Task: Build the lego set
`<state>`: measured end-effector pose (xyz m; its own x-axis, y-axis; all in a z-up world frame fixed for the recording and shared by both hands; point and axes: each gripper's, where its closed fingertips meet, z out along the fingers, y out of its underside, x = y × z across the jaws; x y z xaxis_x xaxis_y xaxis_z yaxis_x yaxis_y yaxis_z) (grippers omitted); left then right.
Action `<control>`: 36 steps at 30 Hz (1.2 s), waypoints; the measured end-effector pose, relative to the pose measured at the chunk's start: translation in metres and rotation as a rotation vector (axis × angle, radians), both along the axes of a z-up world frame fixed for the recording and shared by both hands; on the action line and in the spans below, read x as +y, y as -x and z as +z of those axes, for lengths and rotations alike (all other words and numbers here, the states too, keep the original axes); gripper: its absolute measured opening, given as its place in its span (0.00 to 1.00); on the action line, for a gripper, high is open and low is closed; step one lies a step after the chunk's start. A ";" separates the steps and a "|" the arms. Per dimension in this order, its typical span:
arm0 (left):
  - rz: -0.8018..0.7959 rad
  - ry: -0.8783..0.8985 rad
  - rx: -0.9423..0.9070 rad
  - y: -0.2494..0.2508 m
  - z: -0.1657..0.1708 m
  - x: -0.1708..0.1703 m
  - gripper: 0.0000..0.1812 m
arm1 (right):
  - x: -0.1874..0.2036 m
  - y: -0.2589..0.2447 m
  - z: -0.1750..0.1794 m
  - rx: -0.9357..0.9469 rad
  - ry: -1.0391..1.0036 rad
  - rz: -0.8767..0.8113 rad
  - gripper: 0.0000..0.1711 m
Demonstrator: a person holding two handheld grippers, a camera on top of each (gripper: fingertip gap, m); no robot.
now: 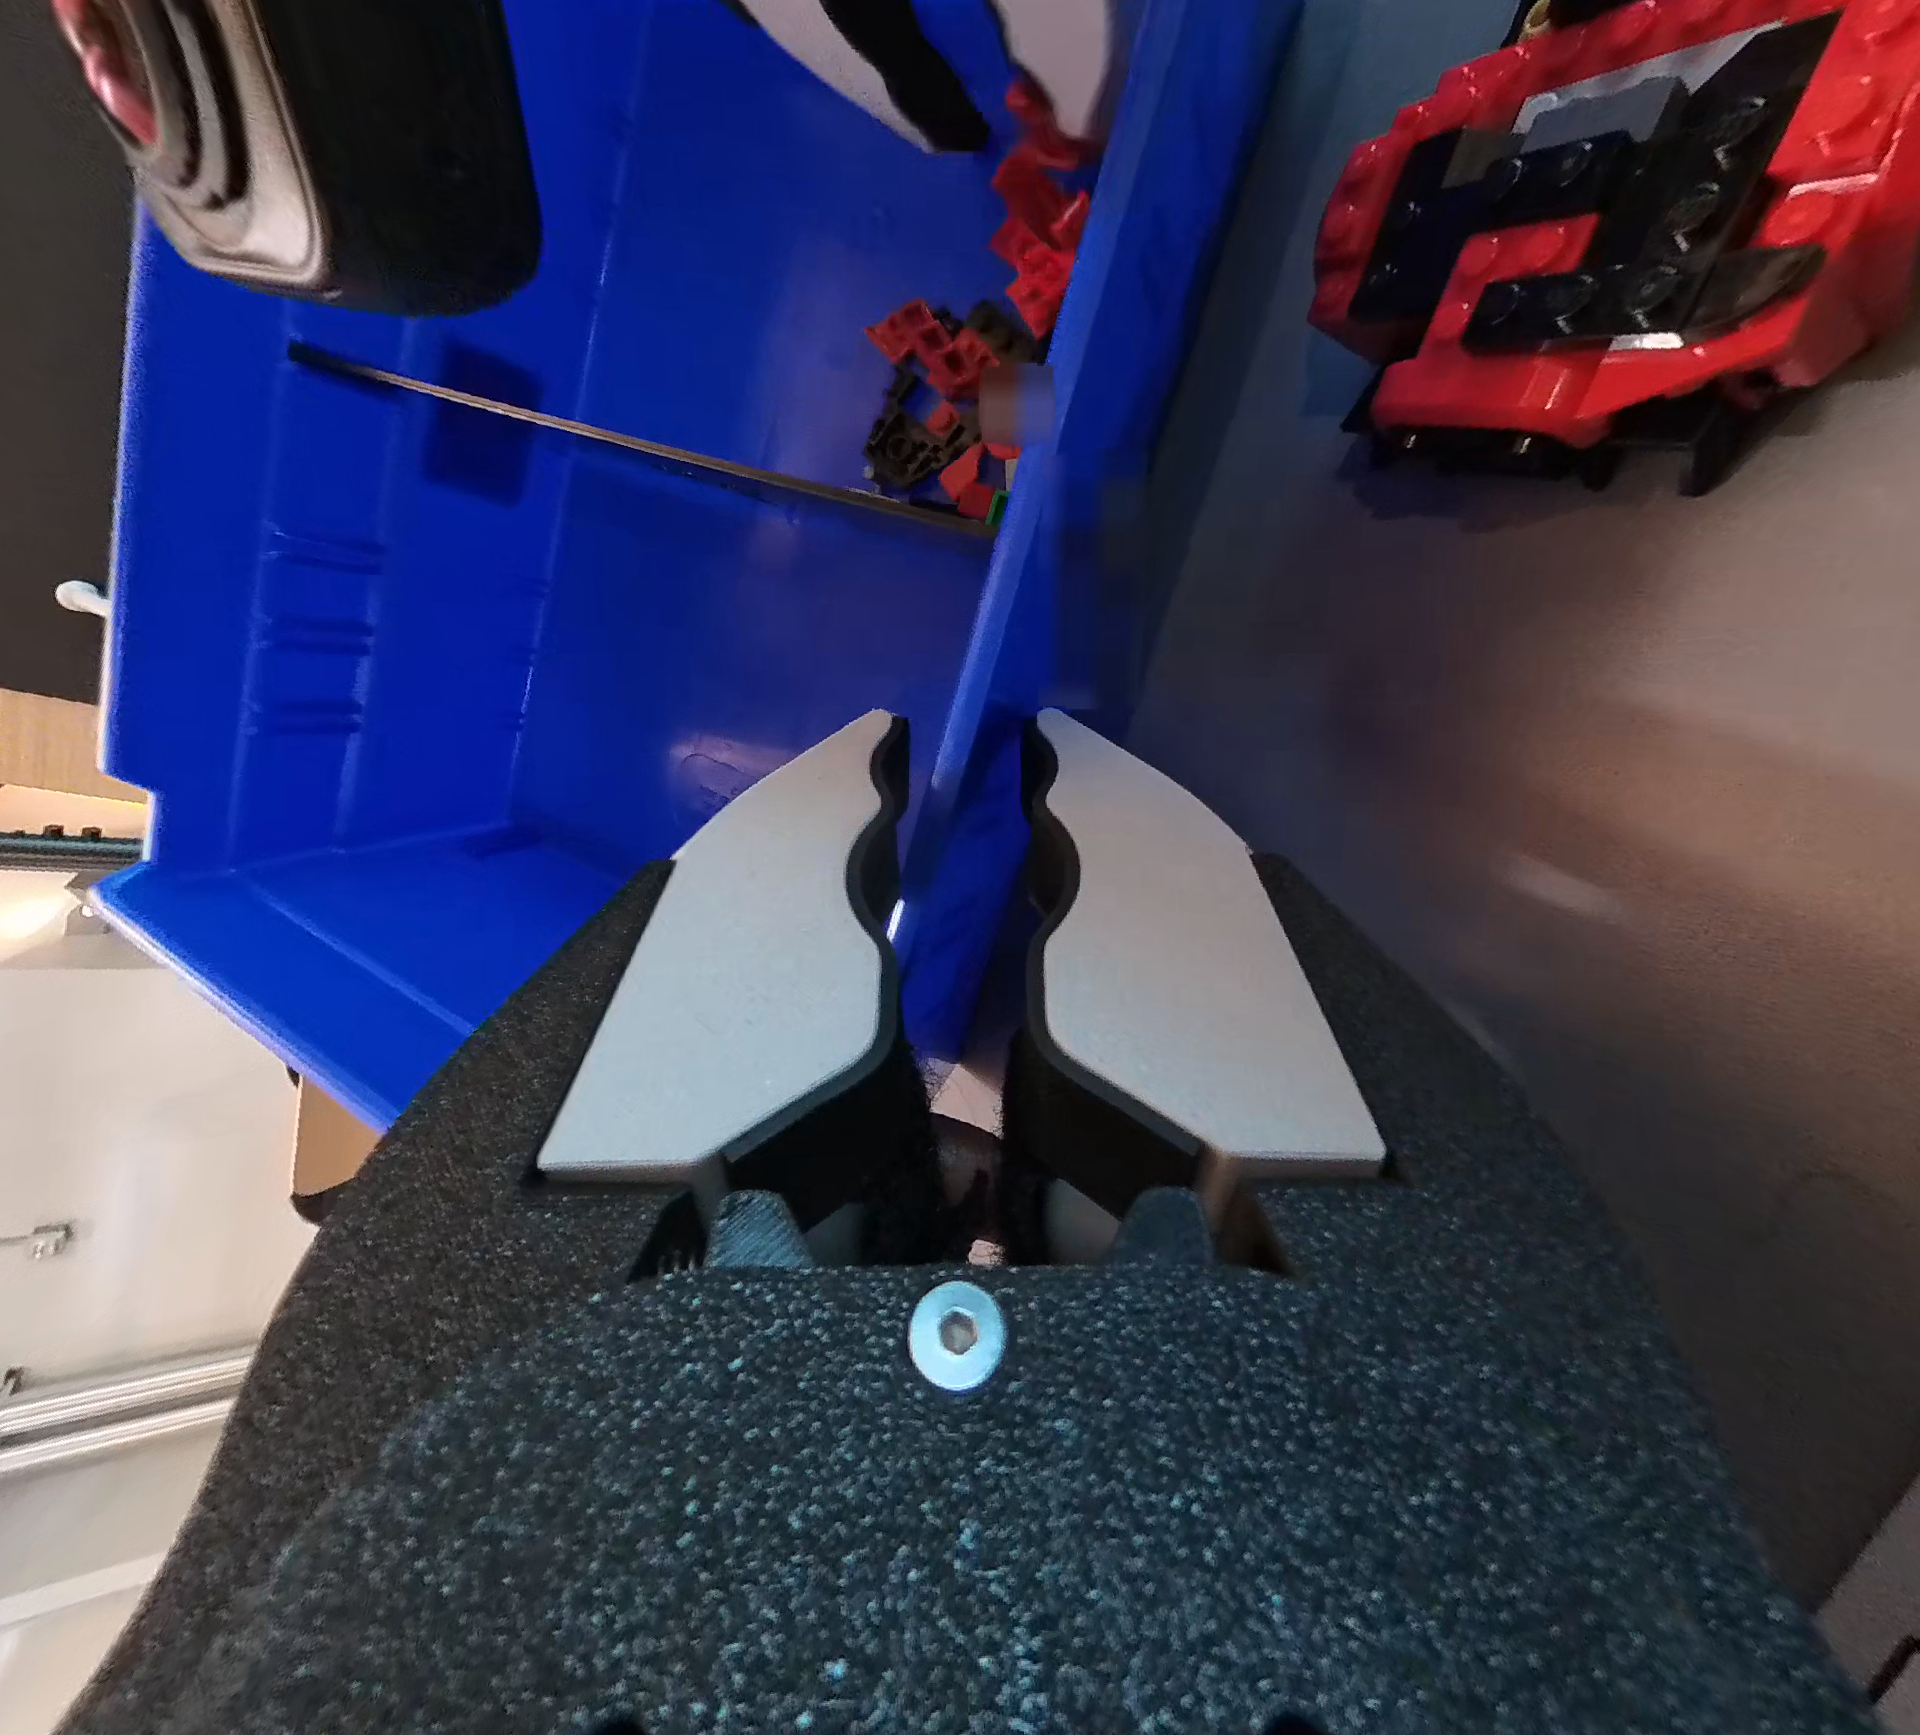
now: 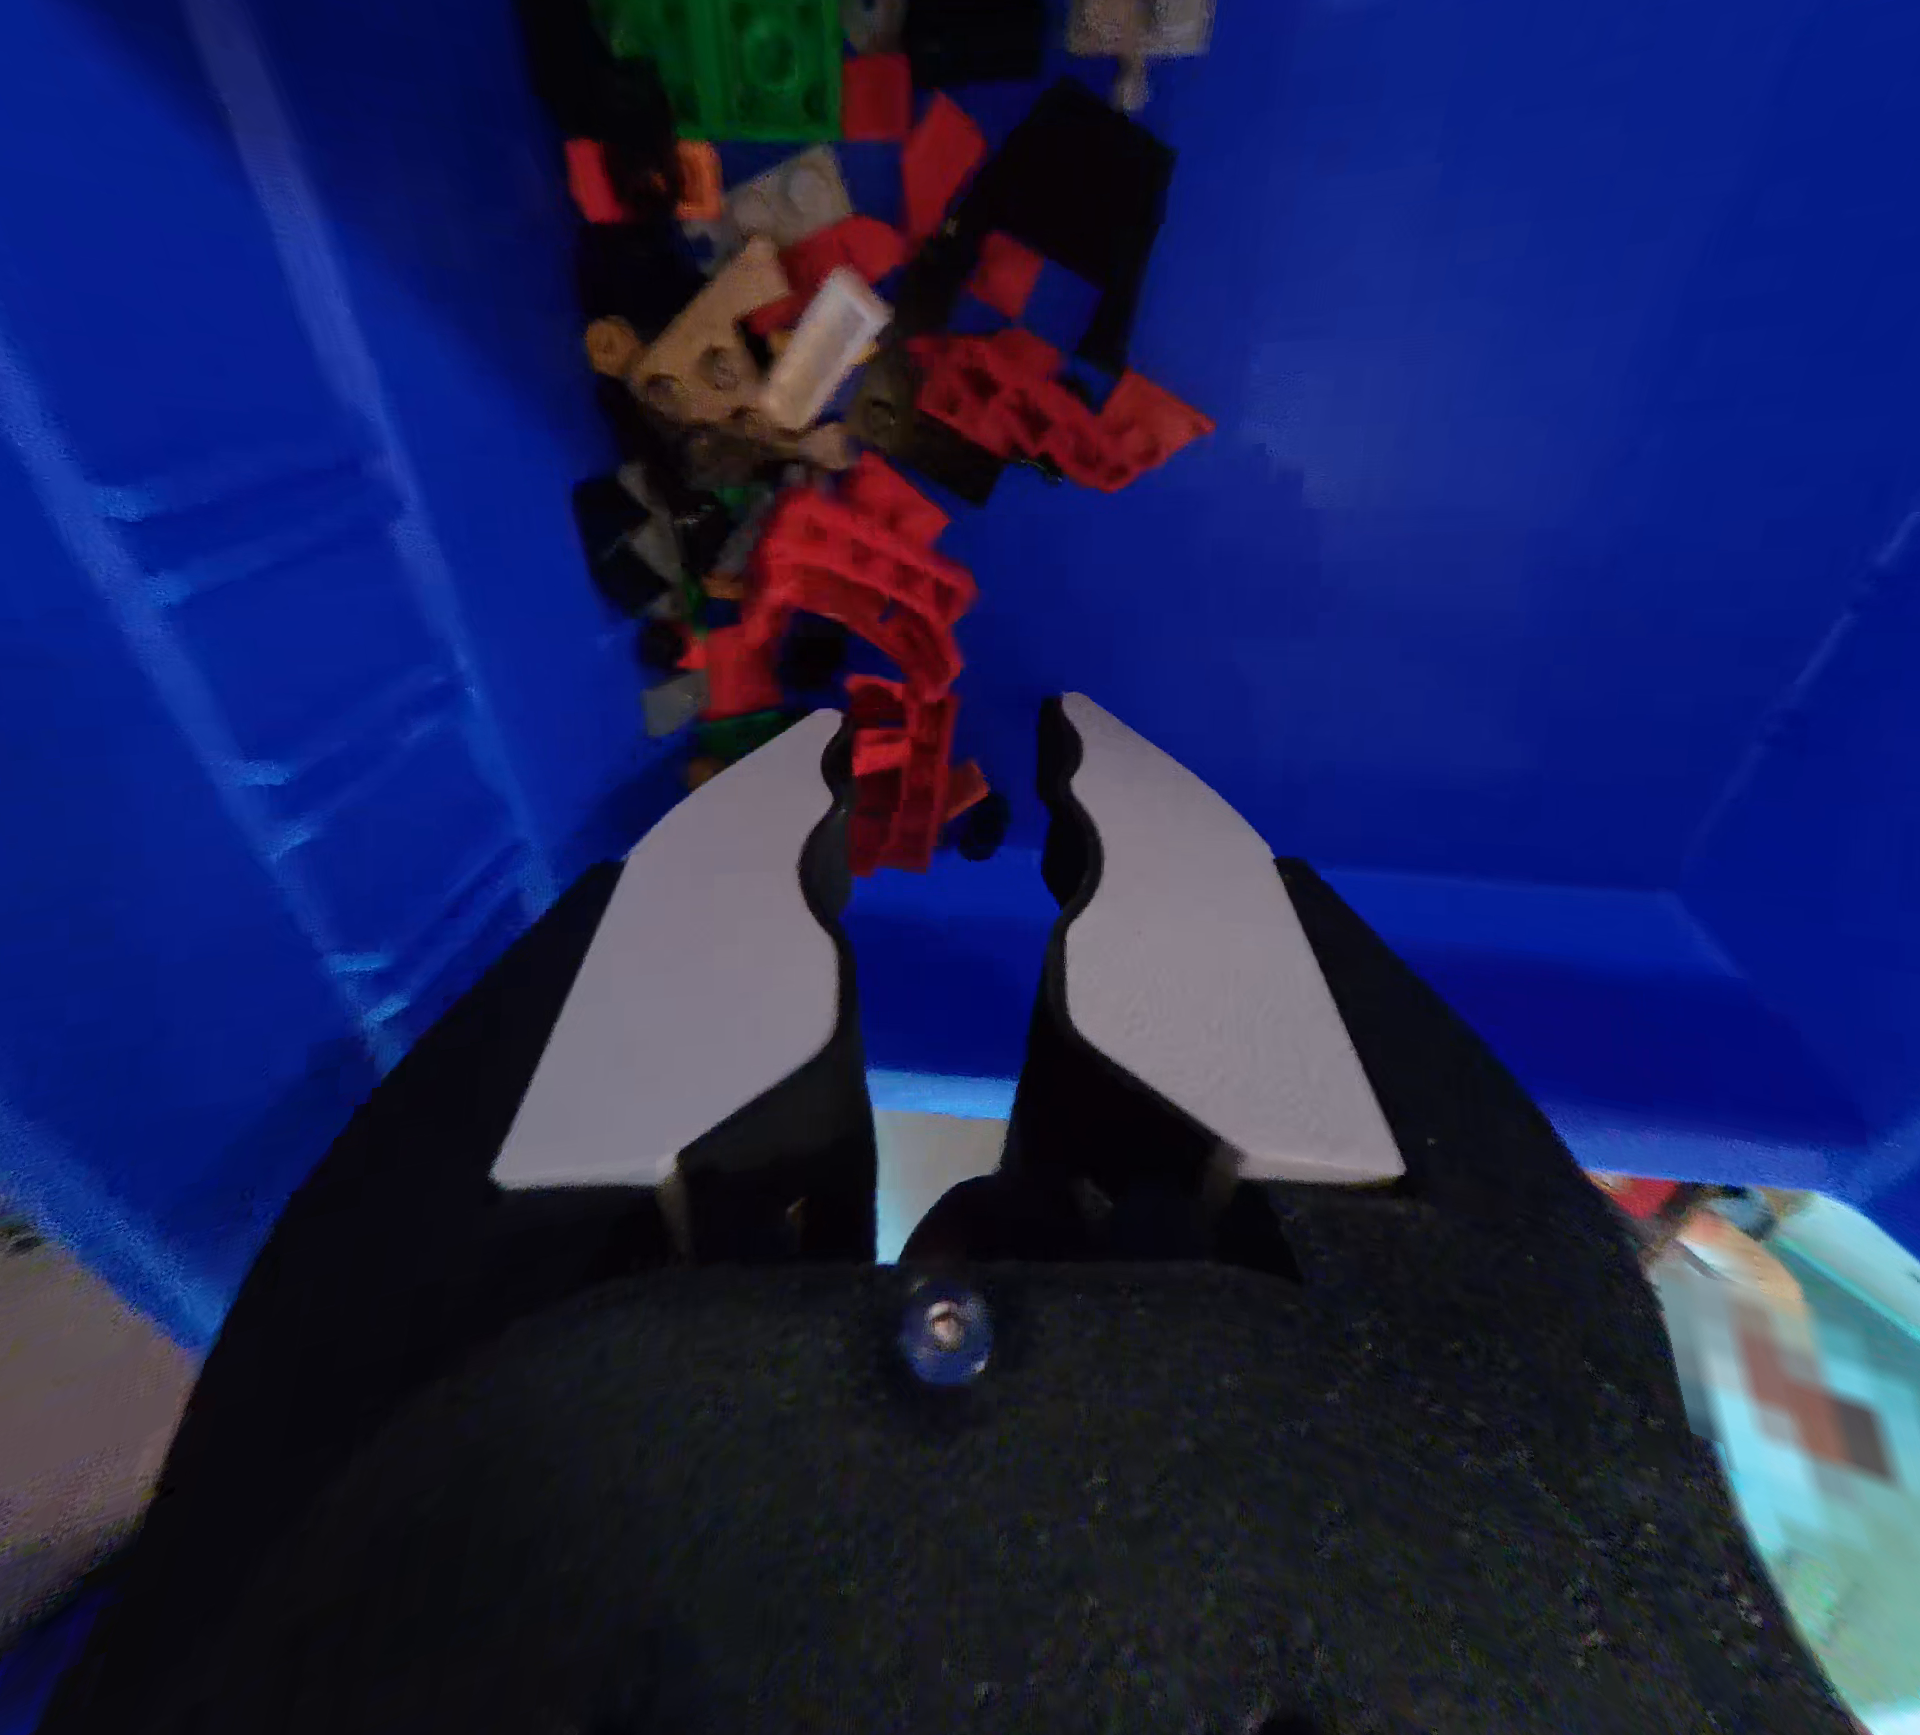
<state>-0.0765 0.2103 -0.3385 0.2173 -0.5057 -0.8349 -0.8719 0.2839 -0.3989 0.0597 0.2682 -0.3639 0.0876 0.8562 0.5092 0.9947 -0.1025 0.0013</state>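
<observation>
Most of the red-and-black brick car body (image 1: 1621,231), upper right in the left wrist view, looks assembled: bonnet, black stripes and grey tiles in place, resting on the grey tabletop (image 1: 1455,854). Much is left, I judge, since a heap of loose red, black, tan and green bricks (image 2: 831,397) lies along one wall of the blue plastic bin (image 2: 1455,335), upper centre in the right wrist view. The left gripper (image 1: 966,740) straddles the bin's wall, jaws narrowly apart around it; whether they pinch it I cannot tell. The right gripper (image 2: 940,729) reaches into the bin, jaws parted, a red curved piece (image 2: 899,781) between the tips, not clamped.
</observation>
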 end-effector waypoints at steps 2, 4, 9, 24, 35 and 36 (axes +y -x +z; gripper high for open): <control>0.002 -0.004 0.002 0.000 0.000 0.001 0.11 | 0.015 -0.004 0.010 -0.011 -0.088 -0.006 0.18; 0.001 -0.001 0.003 0.000 0.000 0.001 0.11 | 0.033 -0.013 0.026 -0.034 -0.219 -0.024 0.14; 0.001 -0.006 0.004 0.000 0.000 0.001 0.11 | 0.011 0.023 0.029 0.258 -0.056 0.013 0.19; 0.002 -0.009 0.011 0.000 0.000 0.001 0.11 | 0.038 0.031 0.023 0.152 -0.186 -0.031 0.44; 0.004 -0.009 0.008 0.000 0.000 0.001 0.11 | 0.040 0.006 0.050 0.293 -0.267 -0.136 0.23; 0.004 -0.008 0.006 0.000 0.000 0.001 0.11 | 0.034 0.011 0.052 0.368 -0.229 -0.148 0.23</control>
<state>-0.0761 0.2115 -0.3383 0.2141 -0.4984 -0.8401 -0.8757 0.2831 -0.3912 0.0488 0.3024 -0.3121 0.4109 0.6898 0.5961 0.8994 -0.1999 -0.3887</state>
